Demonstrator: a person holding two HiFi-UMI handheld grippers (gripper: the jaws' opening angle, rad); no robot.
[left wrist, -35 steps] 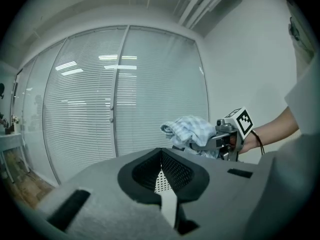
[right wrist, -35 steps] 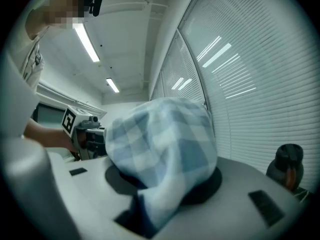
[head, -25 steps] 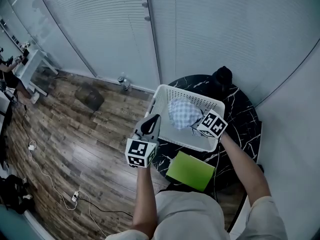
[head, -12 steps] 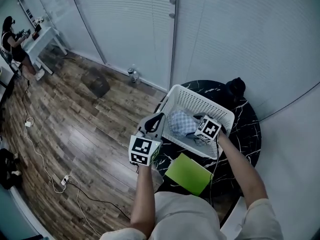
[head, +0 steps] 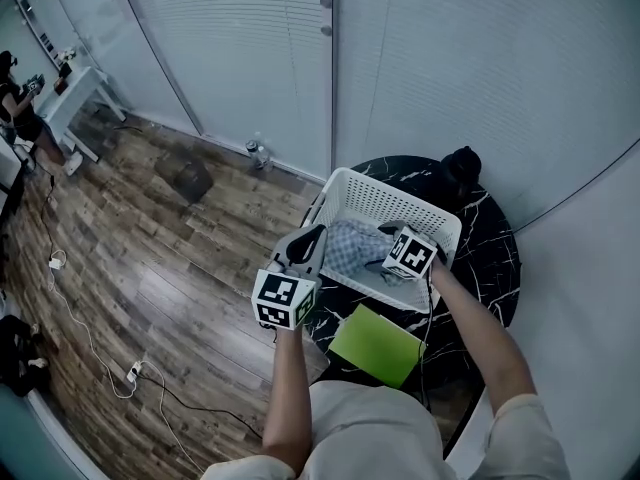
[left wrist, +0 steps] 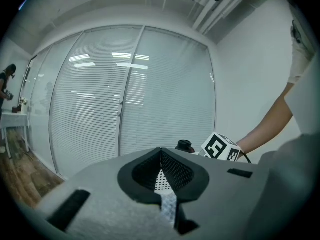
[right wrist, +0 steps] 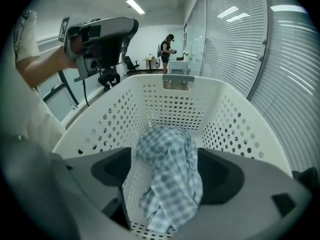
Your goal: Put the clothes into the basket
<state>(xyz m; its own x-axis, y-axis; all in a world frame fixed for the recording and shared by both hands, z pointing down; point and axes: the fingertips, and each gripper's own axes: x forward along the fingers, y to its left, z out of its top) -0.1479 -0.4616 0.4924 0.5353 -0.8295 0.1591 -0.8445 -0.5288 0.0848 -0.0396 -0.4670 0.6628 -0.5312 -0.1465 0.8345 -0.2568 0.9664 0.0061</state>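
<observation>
A blue-and-white checked cloth (head: 350,244) lies inside the white perforated basket (head: 385,183) on the round black table (head: 490,253). In the right gripper view the cloth (right wrist: 170,189) is heaped on the basket floor against the near wall (right wrist: 175,104). My right gripper (head: 388,240) is lowered into the basket. Its jaws are opening, and the cloth lies loose between them (right wrist: 166,171), with neither pad pressing on it. My left gripper (head: 310,238) hovers at the basket's left rim. Its tips (left wrist: 161,156) meet and hold nothing.
A green flat sheet (head: 378,343) lies on the table's near side, in front of the basket. A black object (head: 462,166) sits at the table's far edge. Blinds-covered glass walls stand behind, and cables (head: 90,348) trail over the wooden floor at left. A person (head: 20,108) stands far left.
The right gripper has let go of the checked cloth, which has dropped from a raised bundle to lie lower in the basket. The left gripper has stayed beside the rim.
</observation>
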